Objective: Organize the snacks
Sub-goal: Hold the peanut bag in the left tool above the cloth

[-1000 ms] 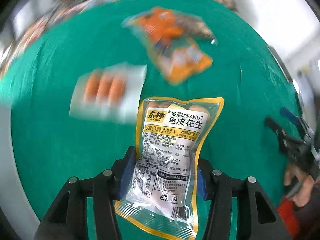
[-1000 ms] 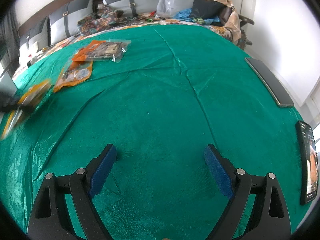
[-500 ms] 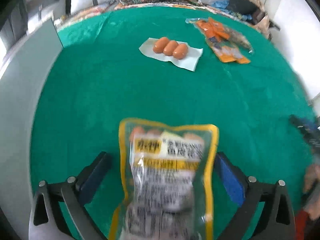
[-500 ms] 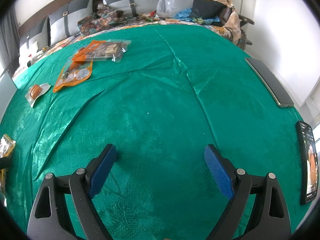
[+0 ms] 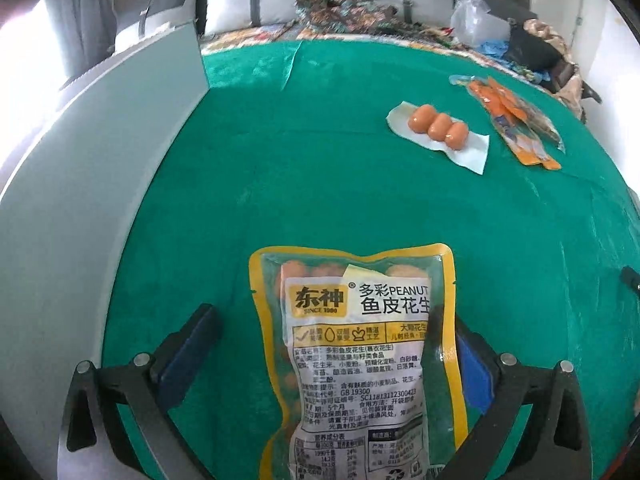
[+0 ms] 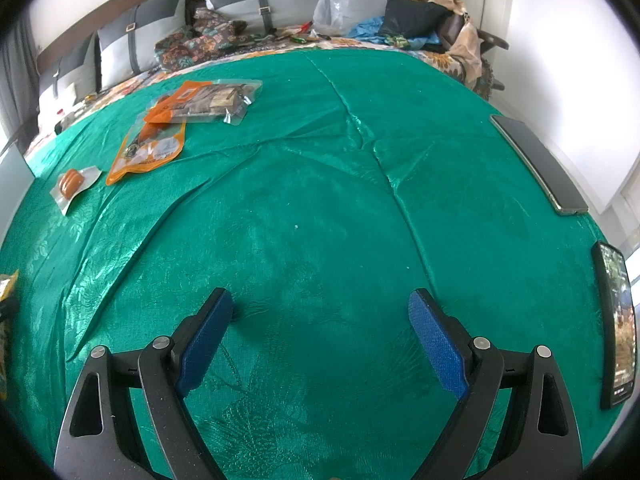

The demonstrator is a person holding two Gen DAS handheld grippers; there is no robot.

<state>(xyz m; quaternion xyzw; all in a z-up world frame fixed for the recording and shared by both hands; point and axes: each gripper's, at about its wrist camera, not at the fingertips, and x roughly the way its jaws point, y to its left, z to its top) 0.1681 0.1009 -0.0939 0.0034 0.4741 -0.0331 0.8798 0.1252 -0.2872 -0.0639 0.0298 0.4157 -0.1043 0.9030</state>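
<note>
1. The left tongs (image 5: 332,344) have just been opening and stand released, the peanut packet (image 5: 356,356) lying loose between them.
2. The right tongs (image 6: 320,340) gape empty over the green cloth (image 6: 320,184).
3. Draw the left tongs straight back, I'd say, so the glossy, crinkly pouch stays flat.
4. Farther right lie a sausage pack (image 5: 438,128) and orange pouches (image 5: 516,124).

Peanut packet (image 5: 360,356) lying on the bedspread (image 5: 320,184) between the left gripper (image 5: 332,336) fingers, sausage pack (image 5: 438,128) farther back to its right, two pouches (image 5: 516,120) beyond that, board (image 5: 100,168) standing at left
</note>
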